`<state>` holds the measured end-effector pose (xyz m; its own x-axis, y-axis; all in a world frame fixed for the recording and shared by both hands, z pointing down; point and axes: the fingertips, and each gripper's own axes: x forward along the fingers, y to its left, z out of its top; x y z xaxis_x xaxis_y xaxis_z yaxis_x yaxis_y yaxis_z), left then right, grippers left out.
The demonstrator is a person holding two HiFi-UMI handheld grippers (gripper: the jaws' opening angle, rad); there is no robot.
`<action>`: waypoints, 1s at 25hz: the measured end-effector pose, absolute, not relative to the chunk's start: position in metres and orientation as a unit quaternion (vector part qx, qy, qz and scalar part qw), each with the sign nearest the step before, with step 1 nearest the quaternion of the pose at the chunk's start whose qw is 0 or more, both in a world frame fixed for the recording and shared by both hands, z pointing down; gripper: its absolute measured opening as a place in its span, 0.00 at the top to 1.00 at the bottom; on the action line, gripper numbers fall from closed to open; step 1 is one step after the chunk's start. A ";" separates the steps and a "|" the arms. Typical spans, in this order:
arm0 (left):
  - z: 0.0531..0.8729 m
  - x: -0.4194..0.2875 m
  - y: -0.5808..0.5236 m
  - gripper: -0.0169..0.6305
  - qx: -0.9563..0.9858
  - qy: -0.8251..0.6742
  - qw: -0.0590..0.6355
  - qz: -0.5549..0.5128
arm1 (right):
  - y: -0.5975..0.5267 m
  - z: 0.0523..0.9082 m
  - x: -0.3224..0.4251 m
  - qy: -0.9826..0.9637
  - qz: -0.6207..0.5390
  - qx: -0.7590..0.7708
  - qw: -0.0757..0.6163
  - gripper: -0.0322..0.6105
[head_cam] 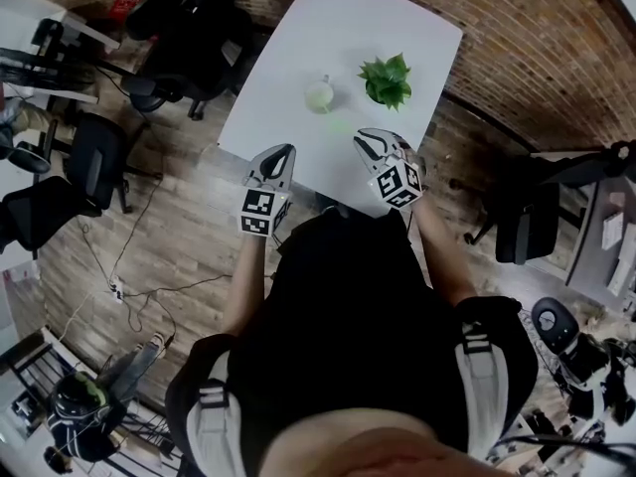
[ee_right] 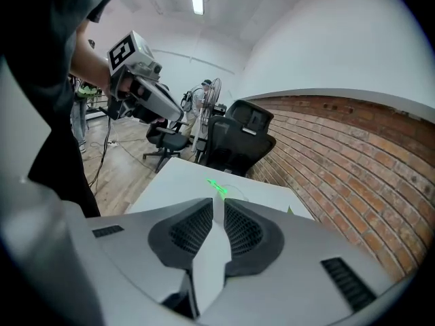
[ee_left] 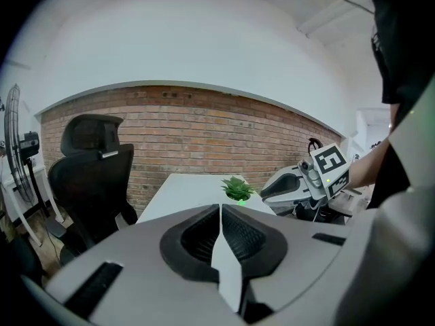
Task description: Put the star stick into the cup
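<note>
A pale cup [head_cam: 320, 94] stands on the white table [head_cam: 298, 38], left of a small plant. The star stick [ee_right: 216, 187] shows as a small bright green shape on the table just past my right gripper's jaw tips, beside the cup's faint outline [ee_right: 238, 191]. From the head view it is only a faint green streak [head_cam: 343, 127] in front of the cup. My right gripper [head_cam: 370, 139] hovers at the table's near edge, its jaws a narrow gap apart with nothing between them. At the near left corner my left gripper [head_cam: 281, 151] is shut and empty.
A potted green plant [head_cam: 386, 79] stands right of the cup. Black office chairs [head_cam: 189, 28] crowd the table's left side, and another chair [head_cam: 527, 222] sits at the right. A brick wall [head_cam: 537, 58] runs behind. Cables [head_cam: 129, 286] trail over the wooden floor.
</note>
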<state>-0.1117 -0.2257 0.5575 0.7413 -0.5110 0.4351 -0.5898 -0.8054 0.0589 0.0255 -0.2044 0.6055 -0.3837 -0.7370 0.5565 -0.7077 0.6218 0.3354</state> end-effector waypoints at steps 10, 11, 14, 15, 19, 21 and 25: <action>0.556 -0.094 -0.210 0.93 0.934 -0.279 0.085 0.208 | -0.186 0.587 0.045 -0.834 -0.001 0.463 0.301 0.95; 0.555 -0.093 -0.208 0.93 0.934 -0.277 0.085 0.209 | -0.185 0.586 0.046 -0.832 0.001 0.466 0.300 0.95; 0.552 -0.089 -0.205 0.93 0.937 -0.267 0.082 0.211 | -0.182 0.583 0.050 -0.829 0.005 0.479 0.288 0.95; 0.551 -0.087 -0.203 0.93 0.938 -0.263 0.080 0.212 | -0.181 0.583 0.051 -0.828 0.006 0.483 0.286 0.95; 0.550 -0.084 -0.198 0.93 0.940 -0.255 0.073 0.215 | -0.176 0.582 0.054 -0.824 0.008 0.490 0.283 0.95; 0.551 -0.085 -0.197 0.93 0.940 -0.252 0.073 0.217 | -0.176 0.582 0.055 -0.822 0.006 0.496 0.282 0.95; 0.551 -0.084 -0.197 0.93 0.941 -0.248 0.072 0.219 | -0.176 0.583 0.055 -0.818 0.007 0.499 0.285 0.95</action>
